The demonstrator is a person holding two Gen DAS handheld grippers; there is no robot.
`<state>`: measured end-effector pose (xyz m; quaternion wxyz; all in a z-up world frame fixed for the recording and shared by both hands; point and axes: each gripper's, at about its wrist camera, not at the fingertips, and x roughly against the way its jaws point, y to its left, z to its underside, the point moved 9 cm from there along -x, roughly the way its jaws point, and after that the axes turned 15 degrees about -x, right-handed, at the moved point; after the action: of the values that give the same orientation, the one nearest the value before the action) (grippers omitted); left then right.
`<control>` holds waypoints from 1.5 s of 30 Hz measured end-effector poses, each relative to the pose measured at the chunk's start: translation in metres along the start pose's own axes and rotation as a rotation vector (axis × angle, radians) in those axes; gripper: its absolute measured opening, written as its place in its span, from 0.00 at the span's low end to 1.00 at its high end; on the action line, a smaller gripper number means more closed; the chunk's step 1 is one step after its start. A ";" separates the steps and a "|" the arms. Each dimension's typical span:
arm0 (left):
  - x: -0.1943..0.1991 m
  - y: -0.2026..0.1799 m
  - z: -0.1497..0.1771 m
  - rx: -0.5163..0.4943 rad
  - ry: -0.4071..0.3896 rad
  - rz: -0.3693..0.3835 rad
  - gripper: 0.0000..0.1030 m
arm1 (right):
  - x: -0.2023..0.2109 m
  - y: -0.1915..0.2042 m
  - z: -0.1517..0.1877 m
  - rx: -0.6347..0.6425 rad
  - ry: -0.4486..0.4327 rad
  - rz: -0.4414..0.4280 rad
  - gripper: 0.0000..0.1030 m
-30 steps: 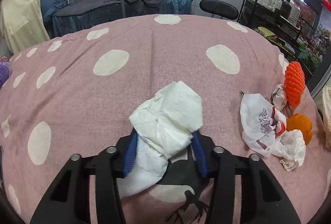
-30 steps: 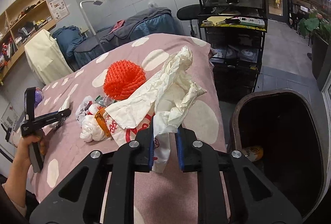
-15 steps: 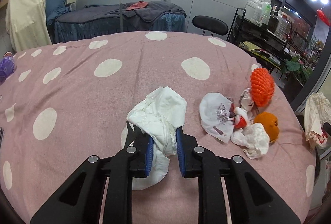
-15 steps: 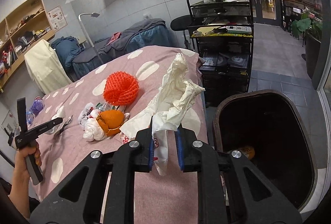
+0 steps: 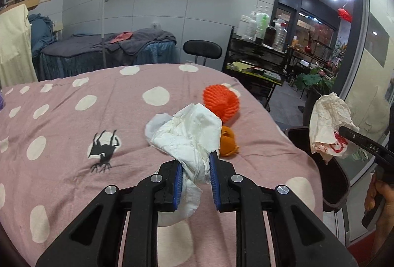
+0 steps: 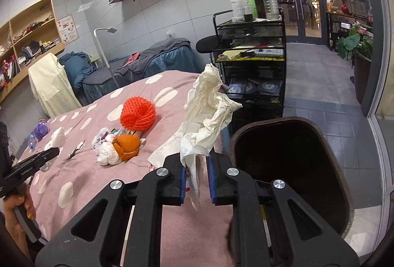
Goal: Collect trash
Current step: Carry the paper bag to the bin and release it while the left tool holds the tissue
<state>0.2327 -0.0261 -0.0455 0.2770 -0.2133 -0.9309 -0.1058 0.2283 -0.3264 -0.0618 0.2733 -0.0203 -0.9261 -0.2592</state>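
My left gripper (image 5: 195, 161) is shut on a crumpled white tissue wad (image 5: 187, 133), held above the pink dotted tablecloth (image 5: 73, 131). My right gripper (image 6: 195, 163) holds a crumpled cream paper wrapper (image 6: 209, 114) upright, its jaws closing tighter on it, beside the table's edge and next to the dark trash bin (image 6: 290, 124). An orange foam net (image 6: 138, 114), an orange peel (image 6: 126, 146) and a knotted white plastic bag (image 6: 108, 156) lie together on the cloth. In the left wrist view the wrapper (image 5: 327, 119) hangs over the bin (image 5: 337, 183) at the right.
A black cart (image 6: 251, 45) with bottles stands behind the bin. A black stool (image 5: 202, 47) and a covered massage bed (image 5: 110, 45) are beyond the table. A purple item and a small bottle (image 6: 40, 131) lie at the table's far left. Tiled floor (image 6: 320, 84) opens to the right.
The left gripper closed on the tissue, lifted it off the cloth and swung right toward the bin. The right gripper carried the wrapper off the table toward the bin.
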 end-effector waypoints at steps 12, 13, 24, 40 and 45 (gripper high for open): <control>-0.016 -0.087 -0.021 -0.042 -0.040 0.173 0.19 | 0.017 -0.069 -0.007 -0.012 -0.029 0.167 0.14; -0.019 -0.093 -0.023 -0.048 -0.040 0.184 0.19 | 0.017 -0.076 -0.005 -0.002 -0.029 0.193 0.14; -0.044 -0.148 -0.030 -0.104 -0.014 0.284 0.19 | -0.014 -0.133 0.031 0.005 0.093 0.328 0.14; -0.066 -0.199 -0.025 -0.130 0.050 0.394 0.19 | -0.020 -0.151 0.051 -0.057 0.081 0.367 0.79; -0.071 -0.224 -0.028 -0.146 0.066 0.441 0.19 | 0.002 -0.156 0.038 -0.079 0.021 0.390 0.81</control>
<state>0.1975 -0.2575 -0.0805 0.3075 -0.4276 -0.8420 -0.1168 0.1796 -0.4433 -0.1608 0.3271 -0.2074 -0.8909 -0.2375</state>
